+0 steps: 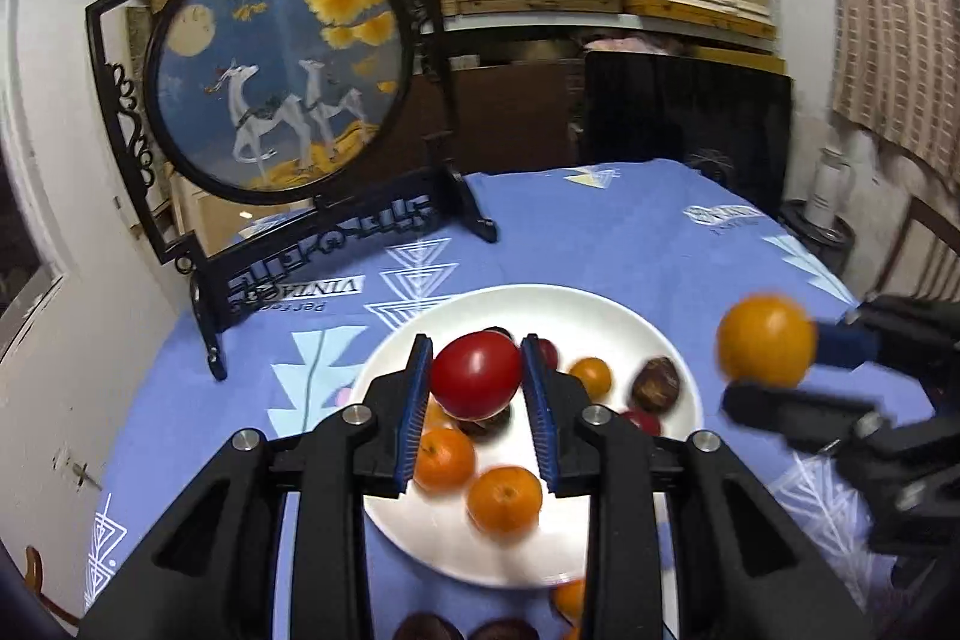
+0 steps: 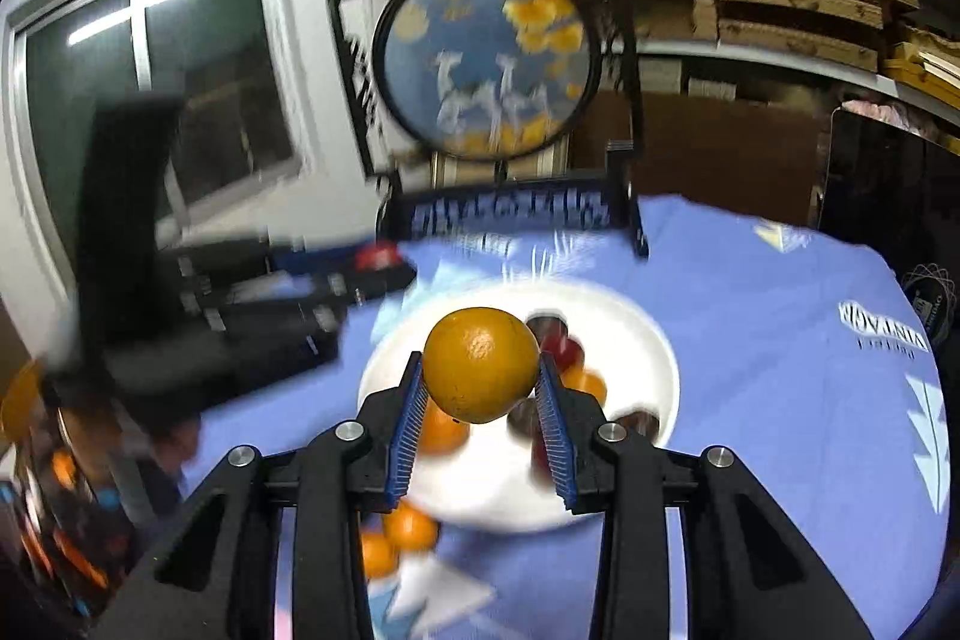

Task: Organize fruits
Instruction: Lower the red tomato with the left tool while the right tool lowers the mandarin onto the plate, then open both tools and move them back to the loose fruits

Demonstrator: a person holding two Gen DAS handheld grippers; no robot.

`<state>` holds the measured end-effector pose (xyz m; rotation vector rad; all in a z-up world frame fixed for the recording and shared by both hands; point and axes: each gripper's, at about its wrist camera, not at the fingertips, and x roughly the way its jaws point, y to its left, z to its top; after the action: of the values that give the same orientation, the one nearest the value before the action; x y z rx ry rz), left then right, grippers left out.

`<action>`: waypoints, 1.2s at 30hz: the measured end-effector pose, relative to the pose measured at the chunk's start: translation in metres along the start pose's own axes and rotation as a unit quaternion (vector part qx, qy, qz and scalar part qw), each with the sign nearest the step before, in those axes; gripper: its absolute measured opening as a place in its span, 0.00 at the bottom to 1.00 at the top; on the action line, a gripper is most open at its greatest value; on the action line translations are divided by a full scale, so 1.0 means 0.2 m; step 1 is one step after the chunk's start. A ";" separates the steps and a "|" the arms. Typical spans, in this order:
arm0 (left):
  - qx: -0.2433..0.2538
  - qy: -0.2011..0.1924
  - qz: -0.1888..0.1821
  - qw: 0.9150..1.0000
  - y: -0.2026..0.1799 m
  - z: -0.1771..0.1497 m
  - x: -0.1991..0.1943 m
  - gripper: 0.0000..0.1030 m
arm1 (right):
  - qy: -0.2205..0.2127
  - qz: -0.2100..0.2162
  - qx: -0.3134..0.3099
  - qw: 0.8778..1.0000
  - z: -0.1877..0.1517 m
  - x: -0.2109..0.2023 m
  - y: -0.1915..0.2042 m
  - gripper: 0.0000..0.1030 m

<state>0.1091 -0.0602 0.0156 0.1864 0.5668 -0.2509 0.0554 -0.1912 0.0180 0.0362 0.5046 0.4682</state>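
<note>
My left gripper (image 1: 476, 370) is shut on a red tomato (image 1: 475, 374) and holds it above the white plate (image 1: 600, 307). The plate holds small oranges (image 1: 504, 497), brown chestnuts (image 1: 656, 383) and small red fruits (image 1: 641, 421). My right gripper (image 2: 480, 376) is shut on a large orange (image 2: 481, 365) and holds it above the plate (image 2: 657, 340). In the left wrist view the right gripper (image 1: 774, 361) with its orange (image 1: 766, 340) is to the right of the plate. The right wrist view is blurred; the left gripper (image 2: 384, 259) shows at the left with the tomato.
A framed round deer painting (image 1: 279, 64) on a black stand is at the table's back left. The table has a blue patterned cloth (image 1: 600, 232). Loose oranges (image 2: 396, 538) and dark fruits (image 1: 498, 629) lie on the cloth before the plate. Shelves of boxes are behind.
</note>
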 end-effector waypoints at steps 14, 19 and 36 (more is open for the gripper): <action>-0.012 0.051 0.032 0.998 0.05 -0.12 0.27 0.28 | 0.007 0.015 0.023 1.000 0.04 0.28 -0.02 0.35; -0.014 0.049 0.032 0.998 0.05 -0.13 0.28 0.28 | 0.008 0.007 0.029 1.000 0.02 0.28 -0.04 0.35; -0.019 0.033 0.055 0.998 0.04 -0.15 0.32 0.78 | -0.003 -0.040 0.071 0.997 -0.06 0.40 -0.13 0.64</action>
<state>0.1475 -0.0575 -0.0439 0.1887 0.6245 -0.1277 0.1230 -0.1805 -0.0321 0.1539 0.5316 0.3528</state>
